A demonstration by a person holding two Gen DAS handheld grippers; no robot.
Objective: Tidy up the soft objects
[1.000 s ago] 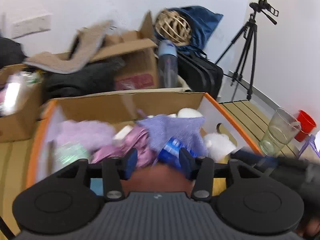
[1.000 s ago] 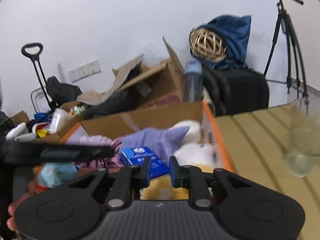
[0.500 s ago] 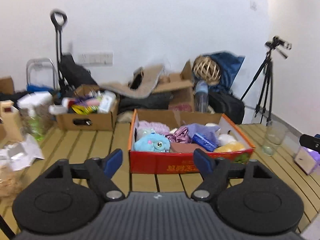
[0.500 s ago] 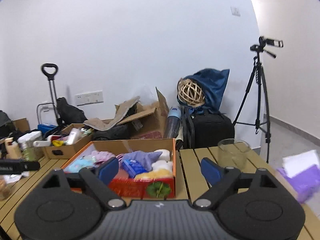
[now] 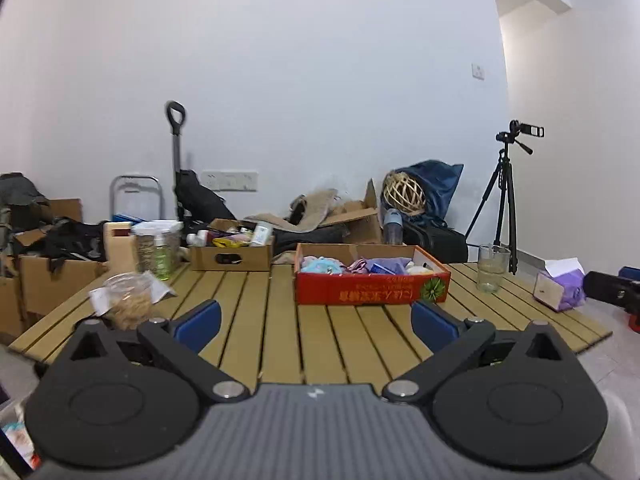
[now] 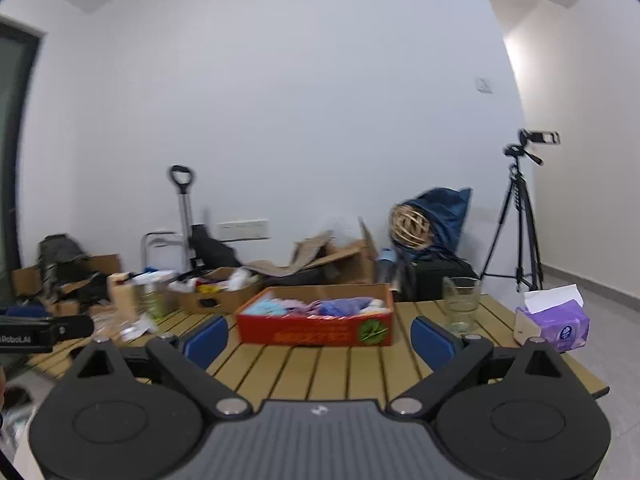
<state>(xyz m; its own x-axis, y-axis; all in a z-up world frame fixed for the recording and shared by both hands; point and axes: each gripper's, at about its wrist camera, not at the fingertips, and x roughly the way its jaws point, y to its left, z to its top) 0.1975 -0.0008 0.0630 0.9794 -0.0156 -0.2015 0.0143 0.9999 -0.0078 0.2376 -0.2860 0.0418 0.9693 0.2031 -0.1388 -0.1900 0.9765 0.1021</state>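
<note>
A red cardboard box (image 5: 370,290) stands on the slatted wooden table (image 5: 280,344), filled with soft things: a light blue plush (image 5: 320,266) and a purple cloth (image 5: 390,266) among them. My left gripper (image 5: 316,318) hangs back at the table's near edge, well short of the box. Its jaws are opening wide with nothing between them. In the right wrist view the same box (image 6: 316,332) lies ahead, the purple cloth (image 6: 346,306) showing inside. My right gripper (image 6: 320,338) is also well short of it, jaws opening, nothing in them.
A drinking glass (image 5: 491,268) and a purple tissue pack (image 5: 562,290) stand right of the box. A brown carton of bottles (image 5: 232,254) and a clear jar (image 5: 128,300) sit on the left. Behind the table are boxes, bags and a tripod (image 5: 506,208).
Both grippers have drawn far back from inside the box to the table's near edge. Both pairs of jaws have spread from nearly shut to wide apart.
</note>
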